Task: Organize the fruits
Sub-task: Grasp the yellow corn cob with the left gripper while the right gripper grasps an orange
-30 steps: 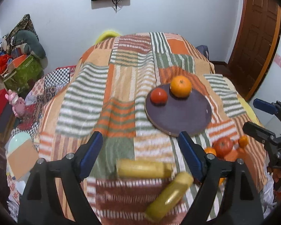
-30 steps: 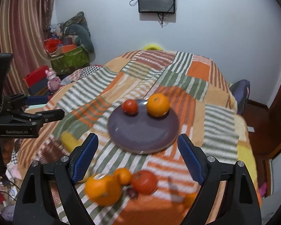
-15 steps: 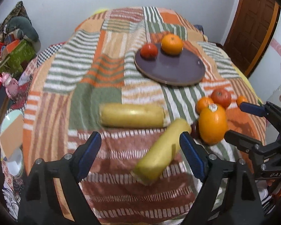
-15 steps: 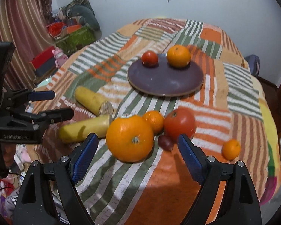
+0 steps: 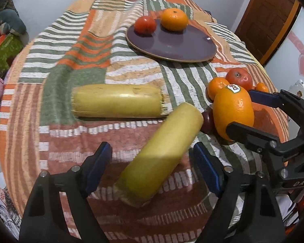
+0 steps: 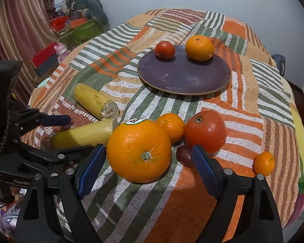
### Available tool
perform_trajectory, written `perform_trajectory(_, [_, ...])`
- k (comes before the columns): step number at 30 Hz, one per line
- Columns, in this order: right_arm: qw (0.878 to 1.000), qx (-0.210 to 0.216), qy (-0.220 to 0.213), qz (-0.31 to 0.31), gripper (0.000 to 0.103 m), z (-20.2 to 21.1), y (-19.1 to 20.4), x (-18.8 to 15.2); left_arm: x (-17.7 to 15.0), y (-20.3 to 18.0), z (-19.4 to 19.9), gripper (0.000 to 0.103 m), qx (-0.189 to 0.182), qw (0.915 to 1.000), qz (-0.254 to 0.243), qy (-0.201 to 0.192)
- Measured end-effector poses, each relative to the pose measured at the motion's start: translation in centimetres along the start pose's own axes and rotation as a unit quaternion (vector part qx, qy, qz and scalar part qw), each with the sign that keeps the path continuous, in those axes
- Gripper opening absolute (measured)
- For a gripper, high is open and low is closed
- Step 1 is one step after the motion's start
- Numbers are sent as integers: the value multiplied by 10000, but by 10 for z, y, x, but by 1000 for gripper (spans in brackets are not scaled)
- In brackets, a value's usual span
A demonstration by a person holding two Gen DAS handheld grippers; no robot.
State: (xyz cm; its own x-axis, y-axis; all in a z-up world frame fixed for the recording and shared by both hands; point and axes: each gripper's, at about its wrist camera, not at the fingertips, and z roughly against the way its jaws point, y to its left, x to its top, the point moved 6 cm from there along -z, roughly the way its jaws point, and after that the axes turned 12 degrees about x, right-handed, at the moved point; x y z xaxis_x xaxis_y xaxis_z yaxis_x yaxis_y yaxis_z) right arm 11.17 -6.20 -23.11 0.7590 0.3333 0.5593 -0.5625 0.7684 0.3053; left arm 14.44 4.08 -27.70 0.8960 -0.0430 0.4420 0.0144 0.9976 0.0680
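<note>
We see a round table under a striped patchwork cloth (image 6: 243,109) of orange, green and cream. Toward its far side sits a flat, dark purple round plate (image 6: 184,77) with a thin tan rim, and on the plate's back edge rest a small red tomato (image 6: 164,49) and a medium orange mandarin (image 6: 199,48), side by side and slightly apart.

Closer to us, a large glossy navel orange with a white sticker (image 6: 139,150) lies on the cloth, stem end facing the right wrist camera. Just behind it a small orange tangerine (image 6: 170,128) touches a big red tomato (image 6: 205,131), and a dark purple grape-like fruit (image 6: 184,155) is tucked in front of the big tomato. A tiny orange citrus (image 6: 264,163) sits apart near the table's right edge.

Two thick yellow cut stalks lie to the left: one (image 5: 117,100) lies crosswise, the other (image 5: 159,154) angled, its far end near the big orange.

Our left gripper (image 5: 152,168) is spread wide, straddling the angled stalk without touching it. Our right gripper (image 6: 149,167) is also wide, its blue pads flanking the large orange, not pressing it.
</note>
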Motion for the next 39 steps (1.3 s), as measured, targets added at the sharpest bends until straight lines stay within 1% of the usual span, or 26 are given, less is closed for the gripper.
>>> perform_trajectory(1, [10000, 24, 11, -3, 82, -1, 0, 0, -1, -2, -2, 76, -43, 10000, -2, 36])
perform_trajectory(3, [9999, 151, 49, -6, 74, -3, 2, -1, 0, -4, -5, 76, 4, 10000, -44, -4])
perform_trajectory(5, [9995, 302, 75, -19, 63, -3, 4, -1, 1, -7, -4, 71, -9, 9999, -100, -74])
perform_trajectory(6, [9994, 347, 71, -21, 63, -3, 5, -1, 2, -8, -4, 67, -38, 9999, -107, -83])
perform_trajectory(10, [9995, 323, 44, -17, 63, 0, 8, -1, 6, -9, -6, 65, -138, 9999, -25, -40])
perform_trajectory(14, [9995, 296, -74, -52, 63, 9, 6, 1, 6, -11, -4, 60, -92, 9999, -73, -62])
perform_trajectory(18, [9994, 215, -257, -40, 63, 23, 2, 7, 5, -14, 1, 50, -176, 9998, -79, -32])
perform_trajectory(22, [9991, 159, -394, -59, 63, 34, -2, 11, 2, -16, 8, 41, -399, 9992, -14, 77])
perform_trajectory(29, [9988, 50, -469, -156, 63, 42, -15, 13, 3, -25, 2, 41, -302, 9991, -298, 82])
perform_trajectory(34, [9986, 28, -466, -232, 63, 43, -20, 13, 10, -30, -7, 40, -305, 9989, -341, 46])
perform_trajectory(39, [9984, -6, -517, -226, 63, 48, -24, 16, 14, -29, -4, 39, -299, 9989, -343, 61])
